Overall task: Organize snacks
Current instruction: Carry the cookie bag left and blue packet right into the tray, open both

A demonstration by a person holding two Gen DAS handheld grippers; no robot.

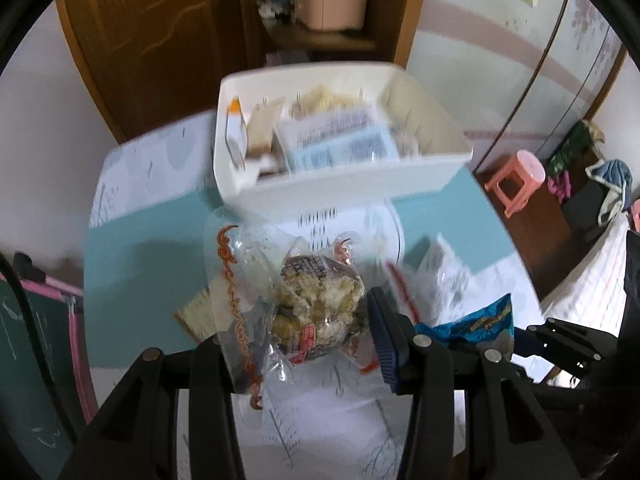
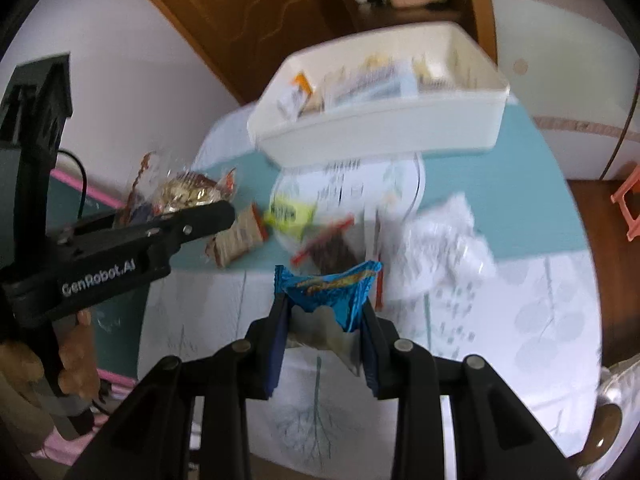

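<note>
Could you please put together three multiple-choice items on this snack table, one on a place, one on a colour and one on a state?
1. Where does the white bin stand?
A. on the far part of the table, beyond the loose snacks
B. on the pink stool
C. on the floor by the door

2. What colour is the packet in the right claw?
A. red
B. blue
C. black

3. What is the state of the left claw?
A. open with nothing in it
B. shut on a spoon
C. shut on a clear wrapped pastry

Answers:
1 A, the bin sits on the teal tablecloth behind the scattered packets.
2 B, the crinkled wrapper between the pads is bright blue.
3 C, the clear wrapper with the round pastry sits clamped between its fingers.
</note>
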